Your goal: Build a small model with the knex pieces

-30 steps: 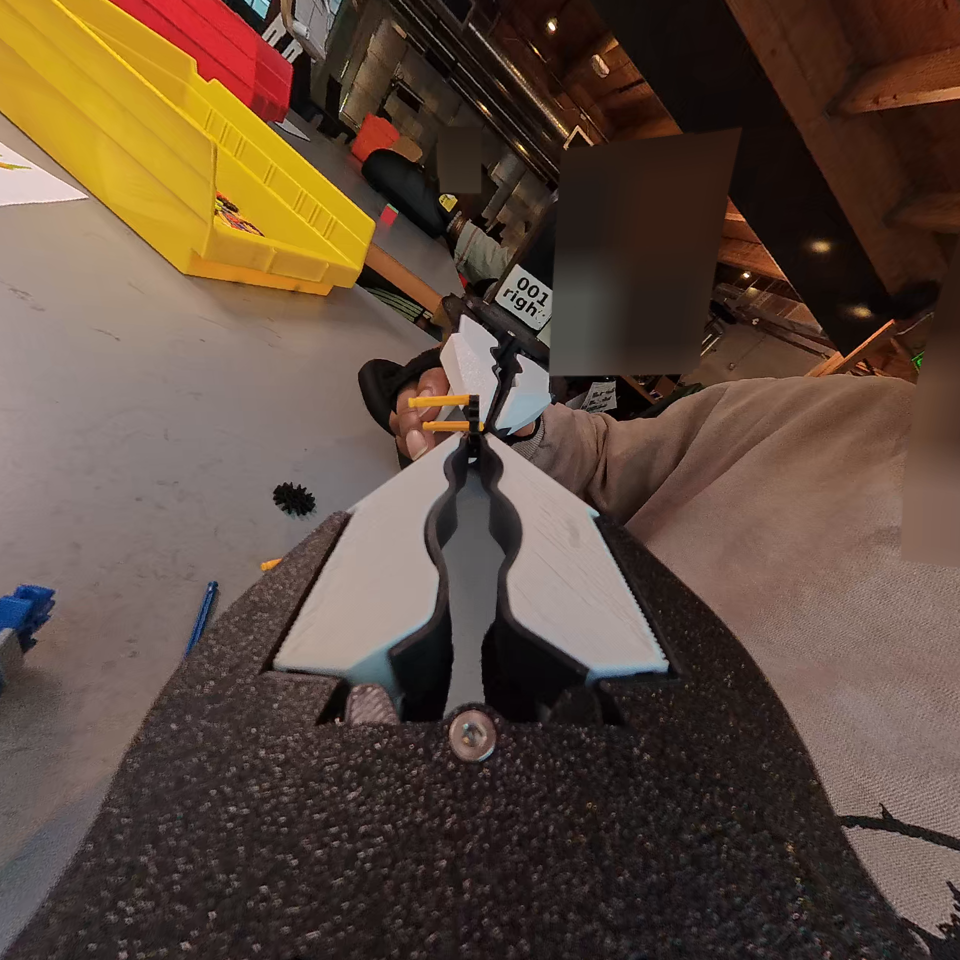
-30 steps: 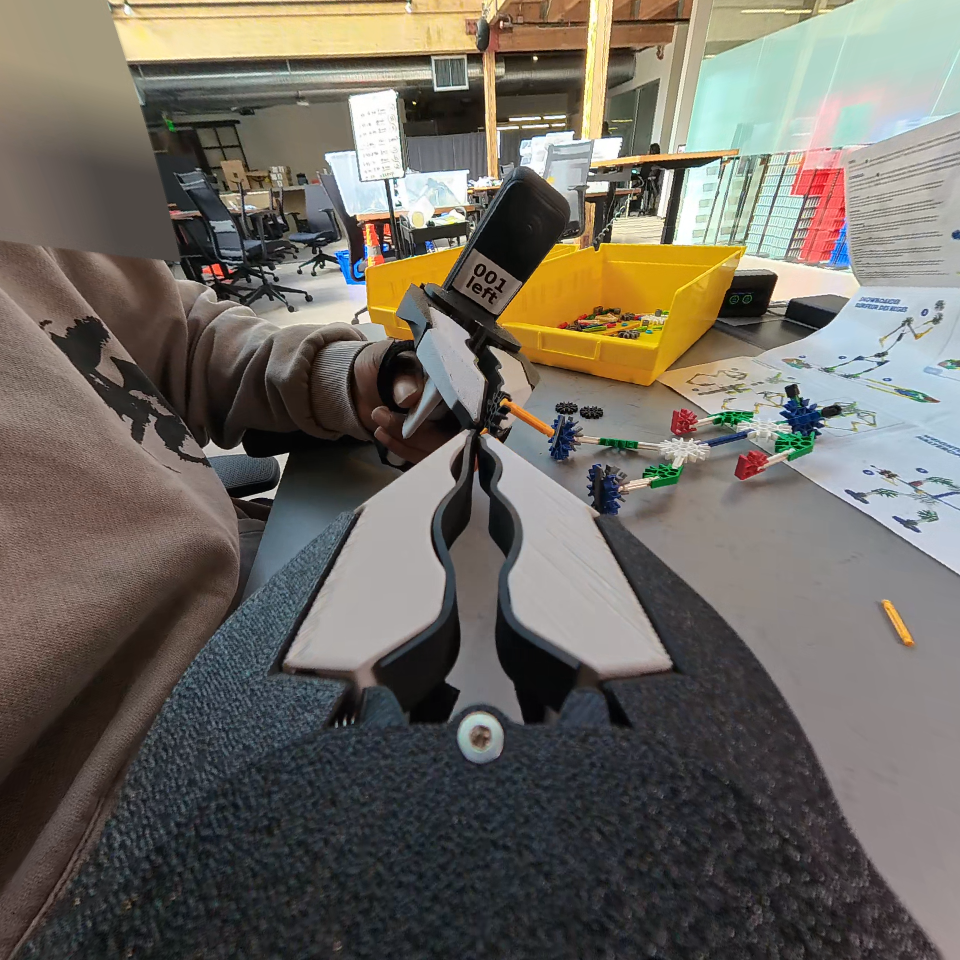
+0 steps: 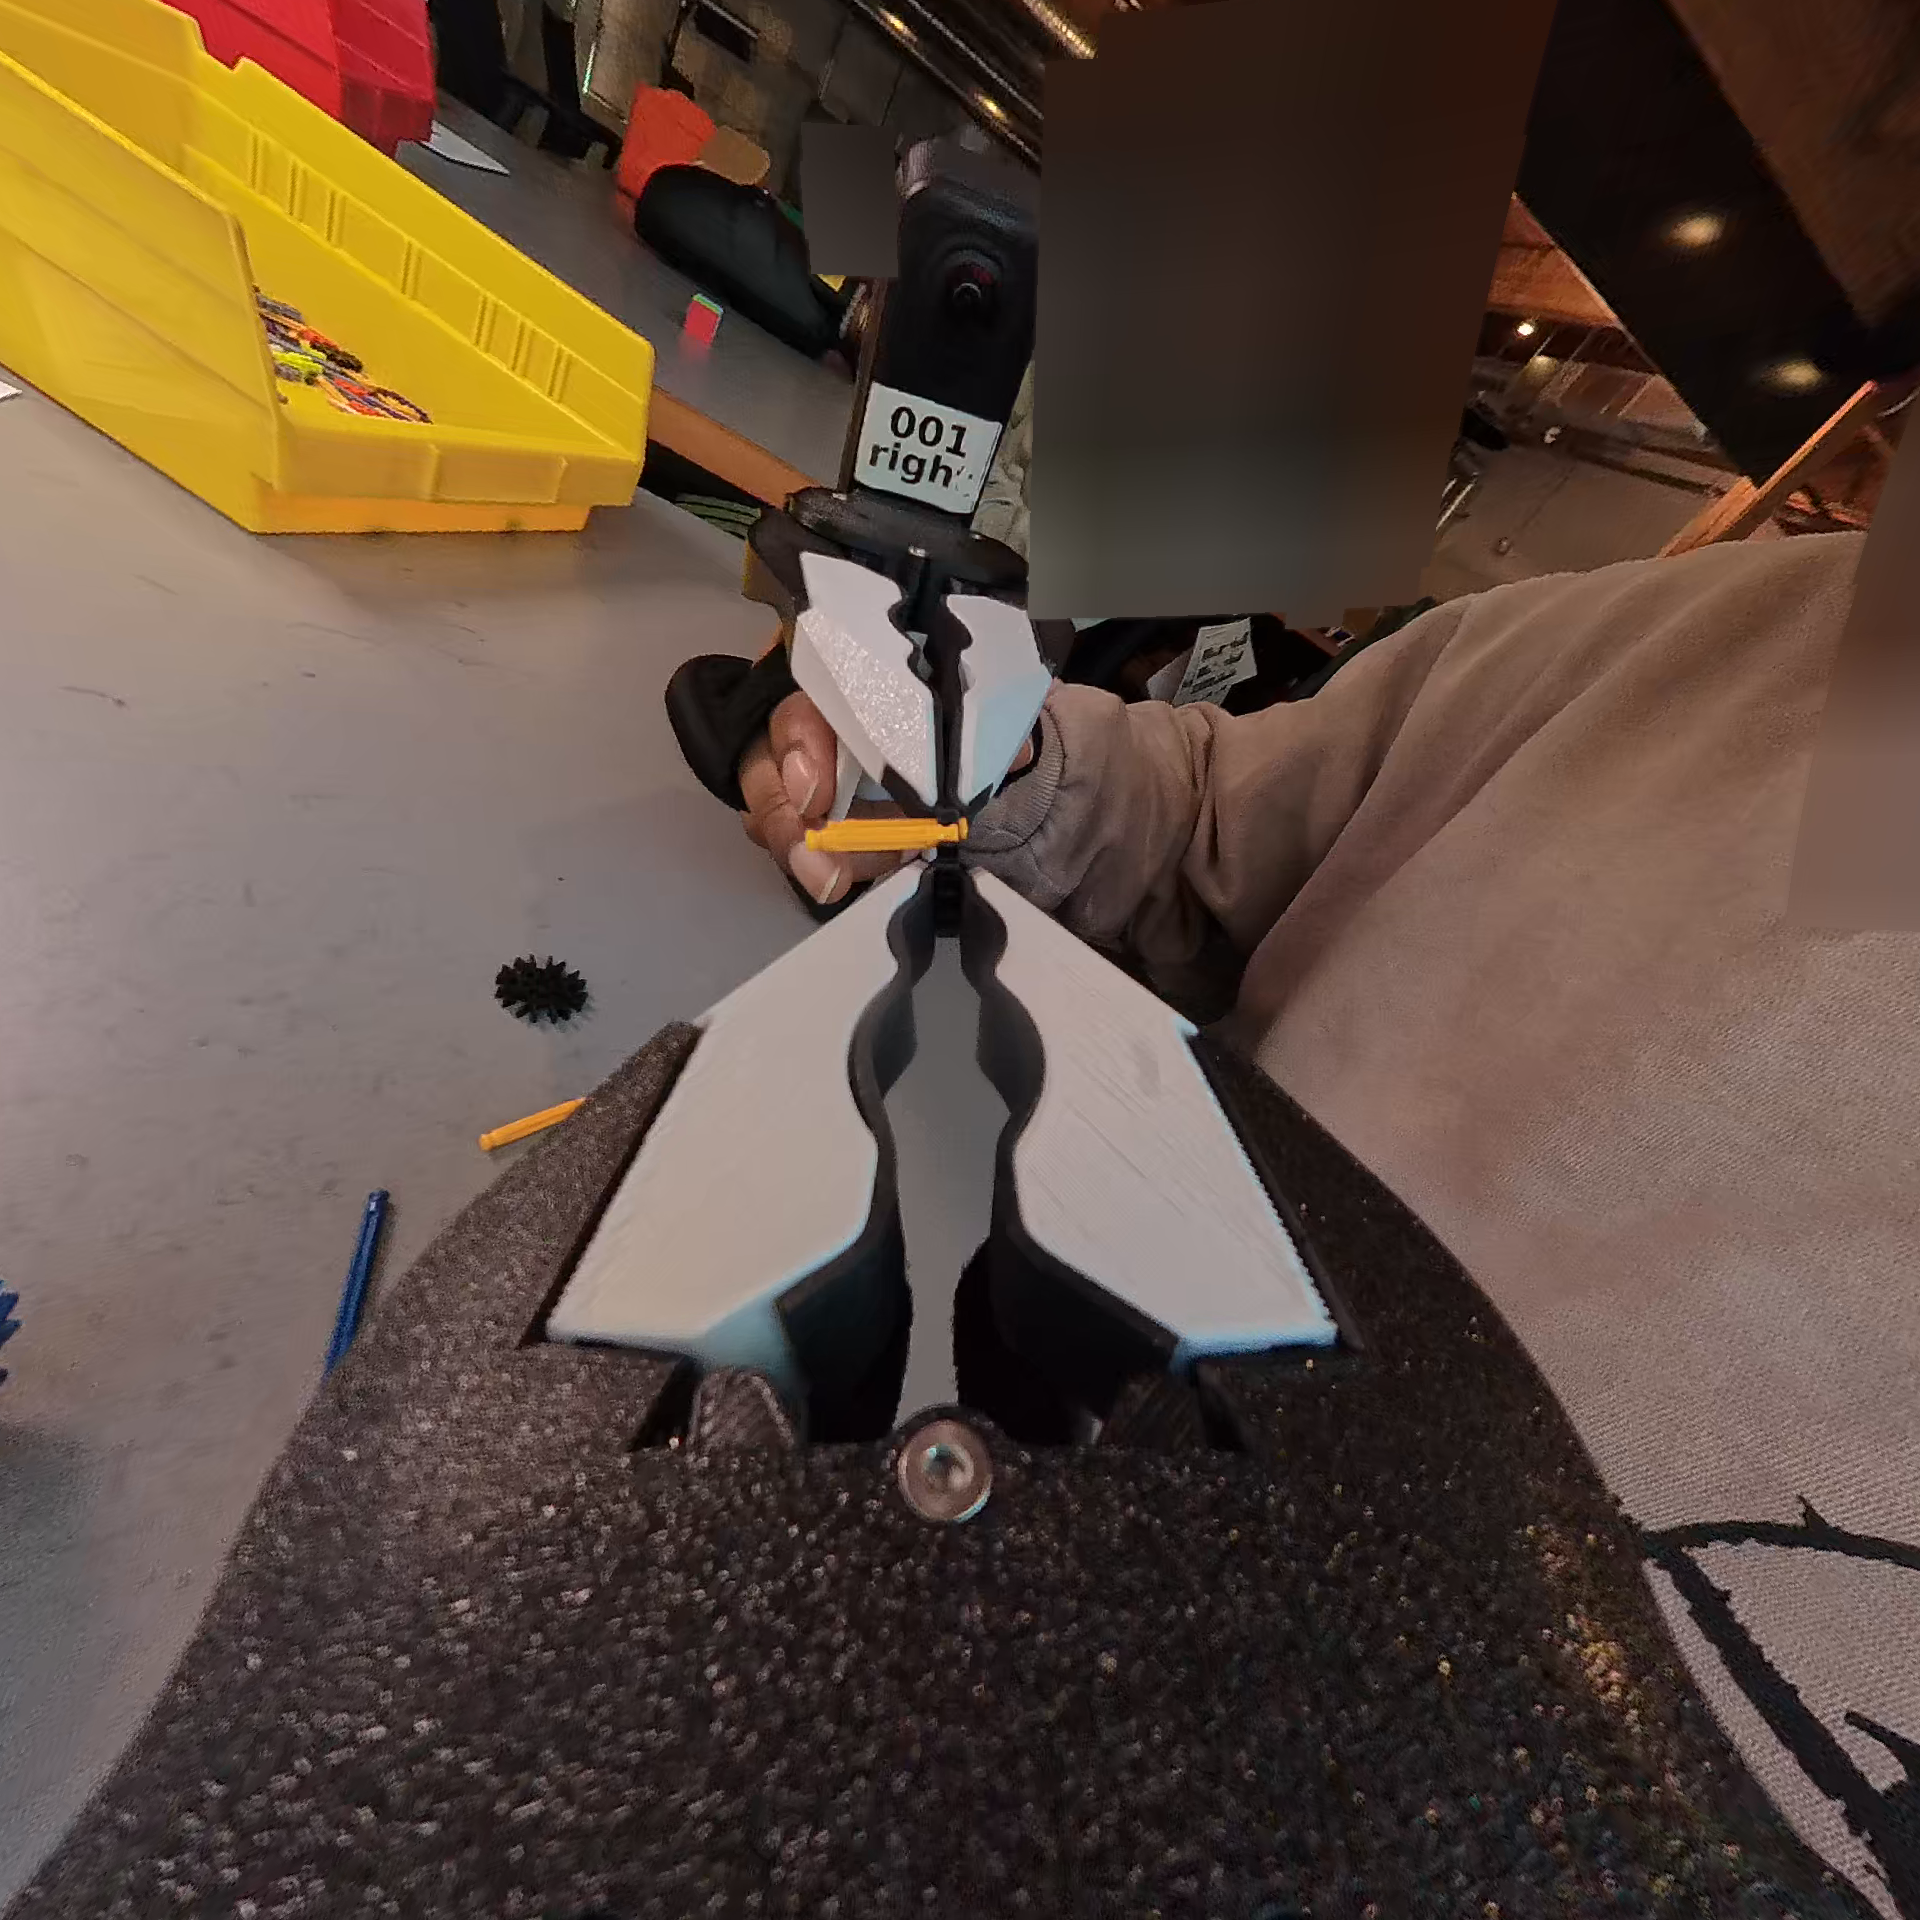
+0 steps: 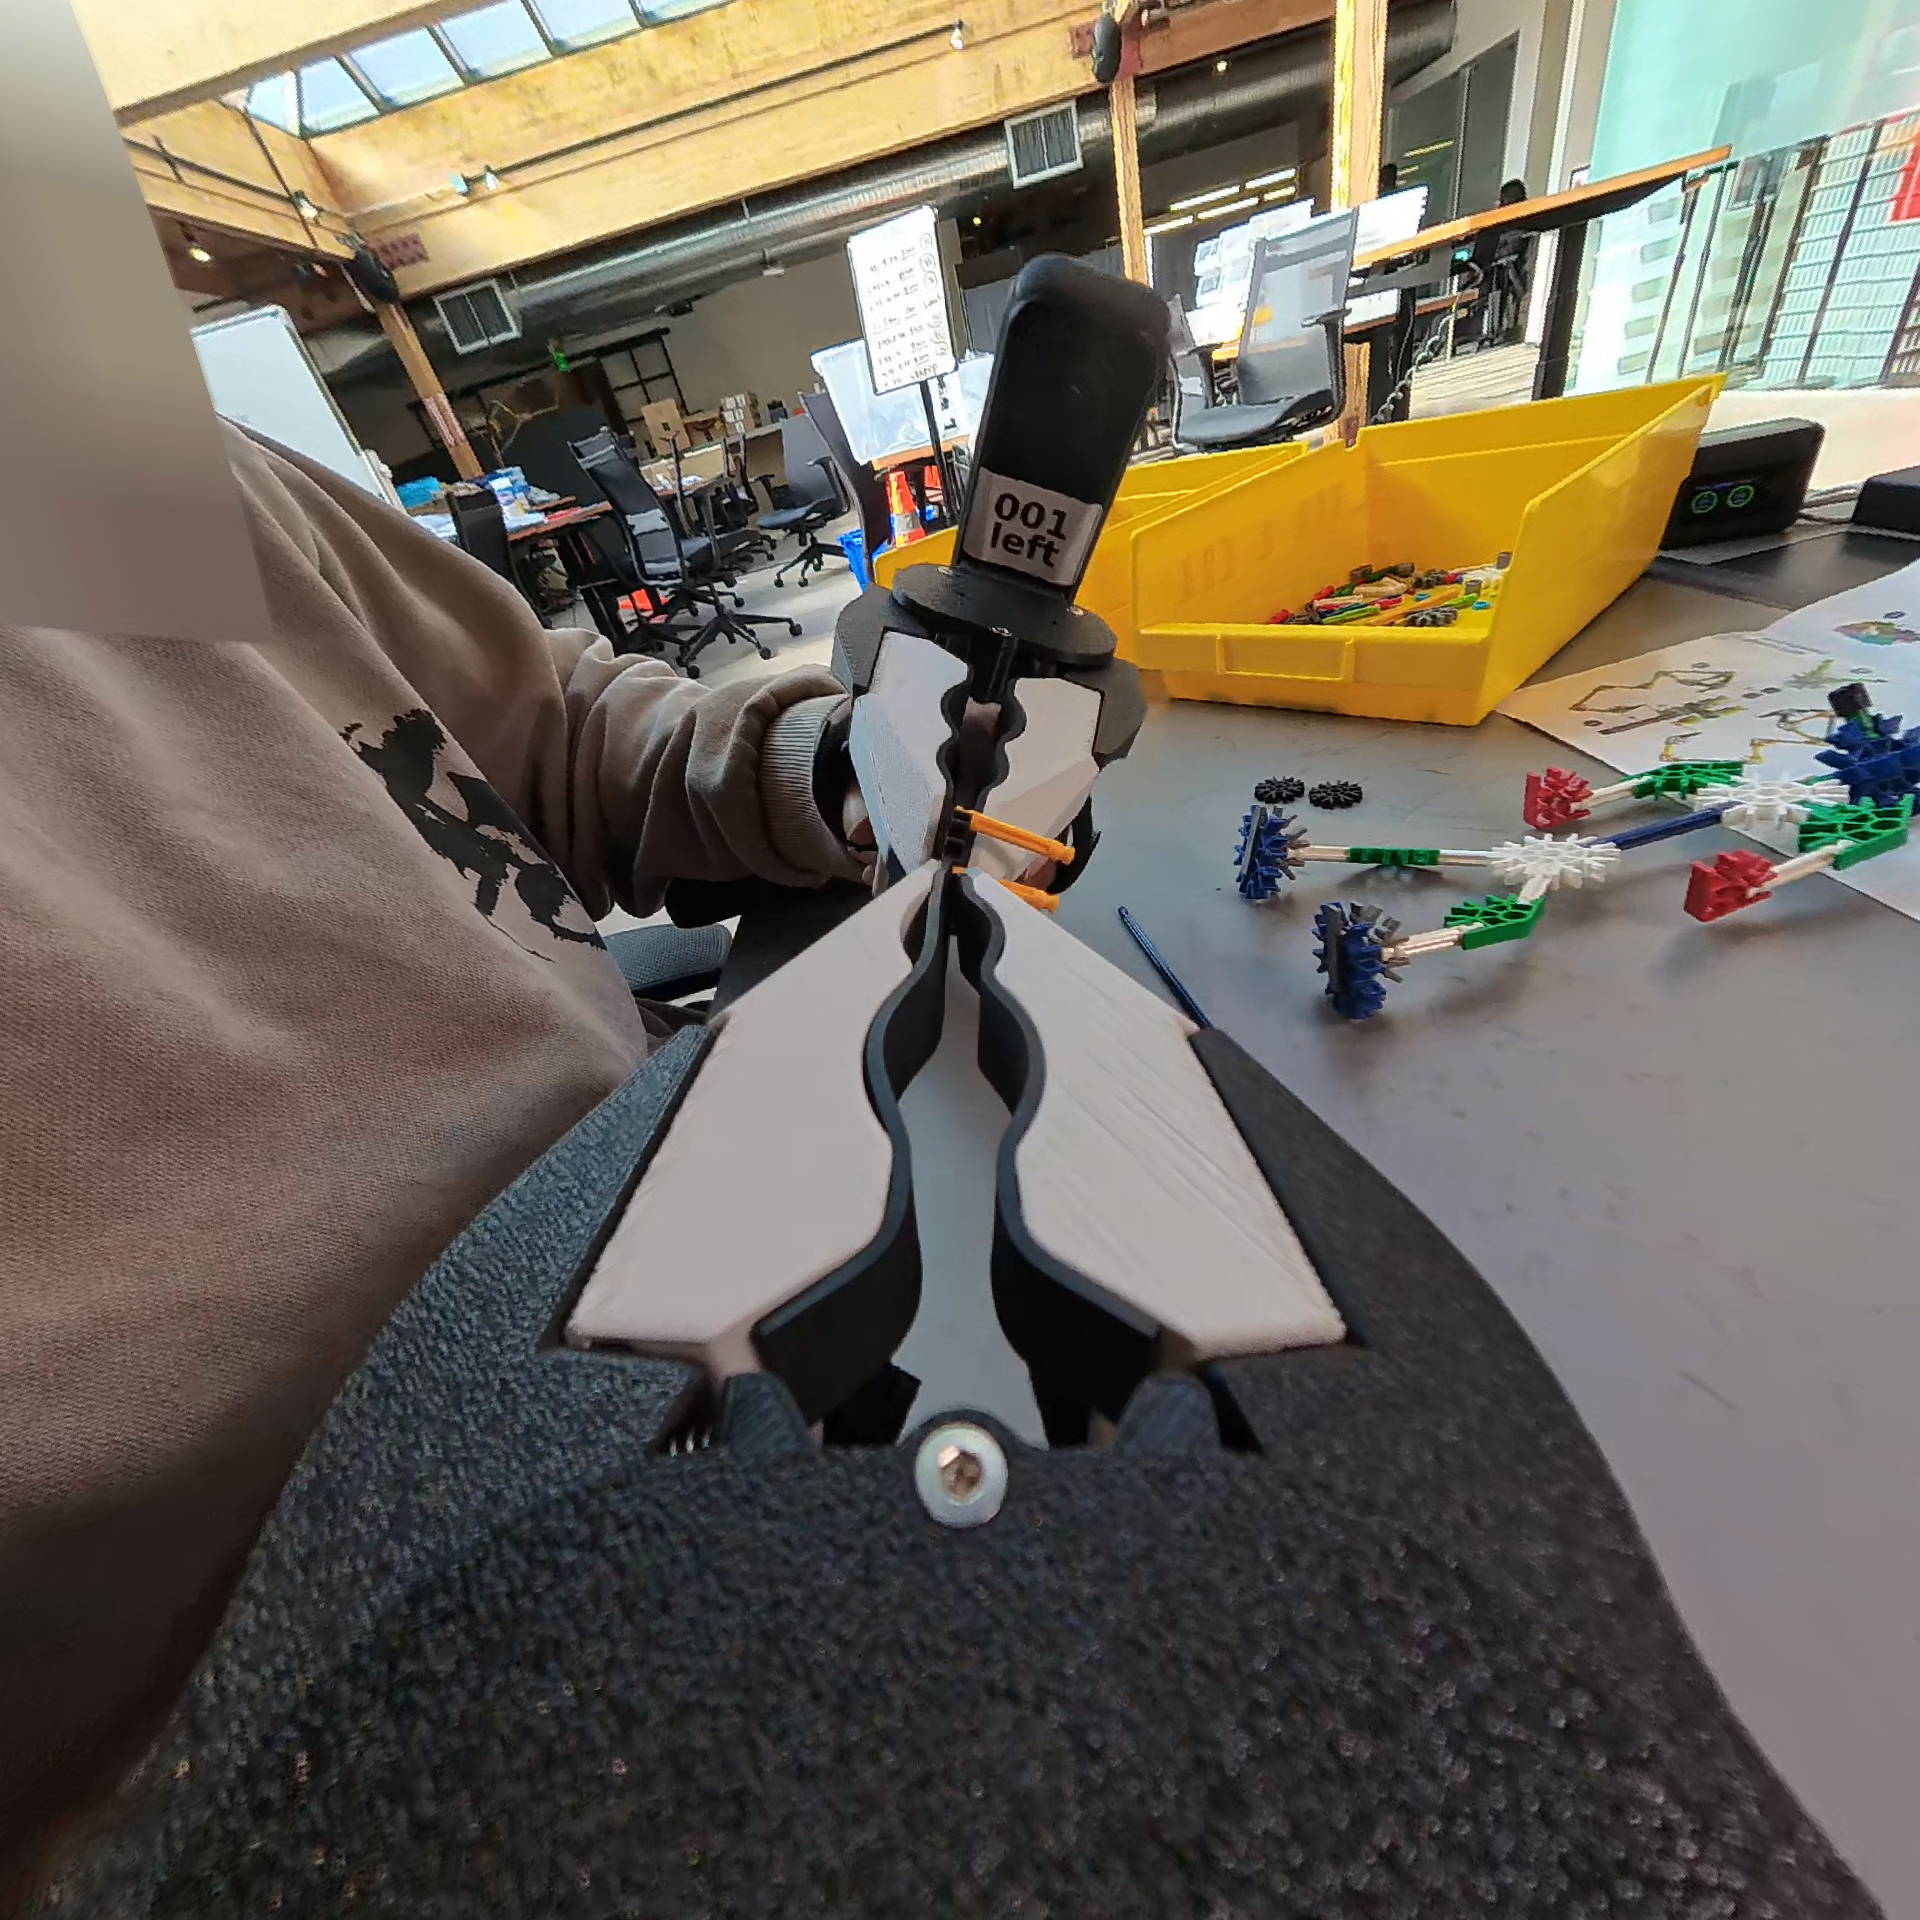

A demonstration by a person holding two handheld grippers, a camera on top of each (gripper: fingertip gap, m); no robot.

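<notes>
The left gripper (image 3: 943, 883) and the right gripper (image 4: 951, 883) meet tip to tip above the grey table (image 3: 312, 727), each pressed together on a small black connector (image 3: 945, 831) that carries an orange rod (image 3: 883, 834); the right wrist view shows a second orange rod (image 4: 1029, 896) just below, though which jaws pinch which part is hard to tell. On the table lie a black gear-like connector (image 3: 540, 989), a loose orange rod (image 3: 530, 1124), a blue rod (image 3: 355, 1278), a yellow bin (image 4: 1455, 582) and a colourful rod-and-connector assembly (image 4: 1558, 862).

Bin (image 4: 1351, 665) contents too small to tell
</notes>
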